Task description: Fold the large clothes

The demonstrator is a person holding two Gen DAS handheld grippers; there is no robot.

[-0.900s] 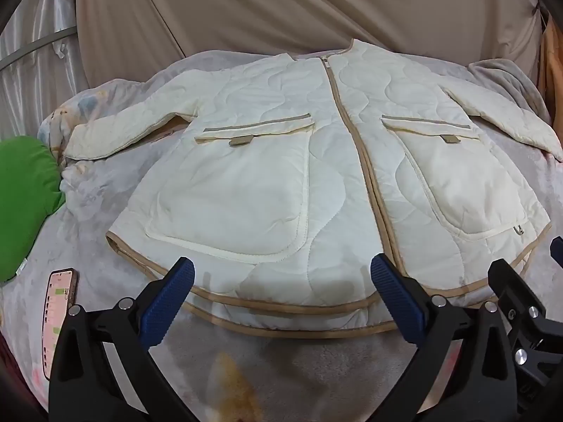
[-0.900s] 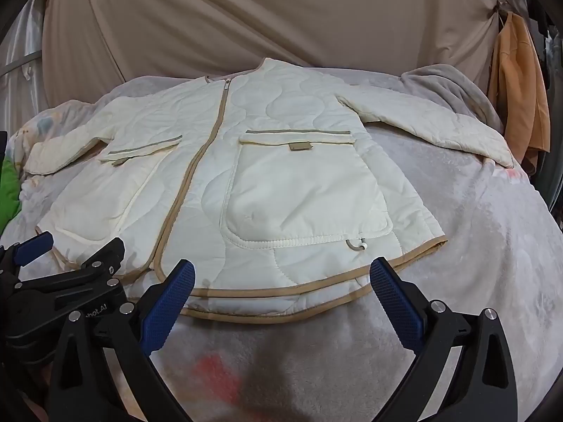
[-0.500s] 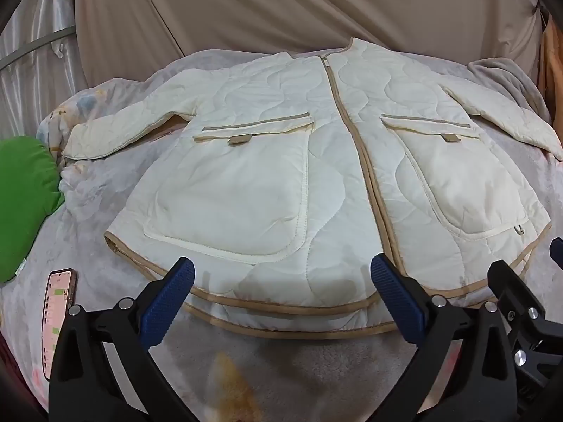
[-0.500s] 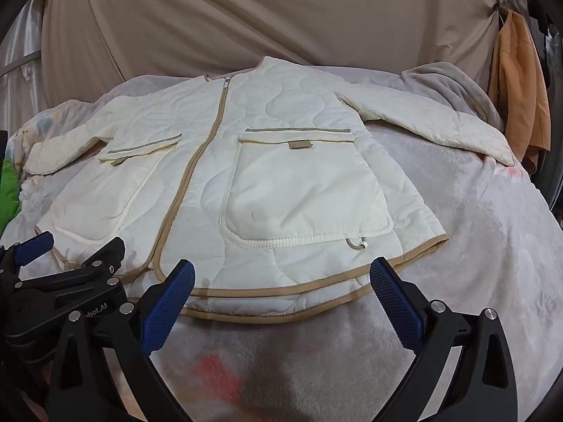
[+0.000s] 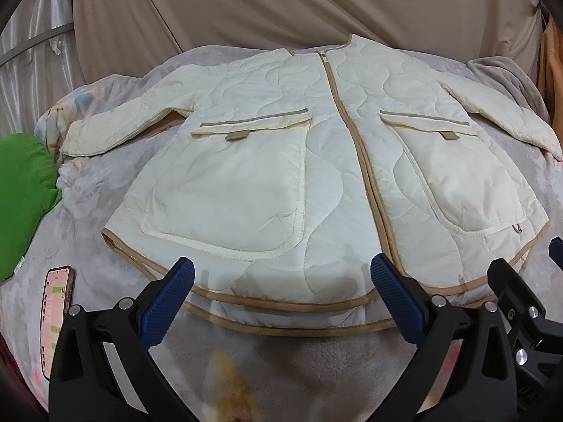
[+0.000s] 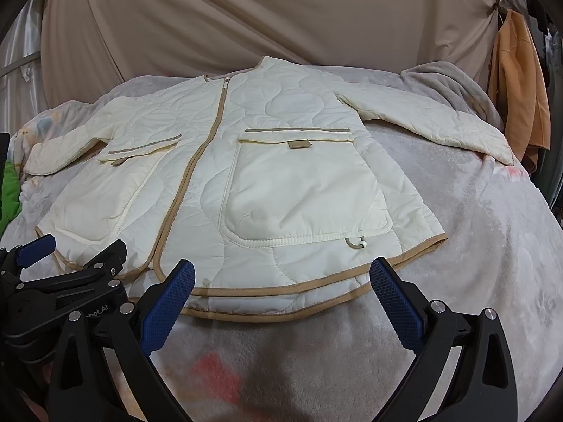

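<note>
A cream quilted jacket with tan trim, a tan zip line and two big front pockets lies flat and face up on a grey blanket, sleeves spread out; it also shows in the right wrist view. My left gripper is open and empty, hovering just in front of the jacket's hem, left of the zip. My right gripper is open and empty, in front of the hem below the right pocket. The two grippers are side by side; the left gripper shows at the right wrist view's lower left.
The grey patterned blanket covers a bed. A phone lies on it at the lower left, near a green cushion. A beige curtain hangs behind. An orange garment hangs at the right.
Both views have shifted slightly, so the jacket sits a touch higher in frame. The jacket itself has not moved and both grippers stay open.
</note>
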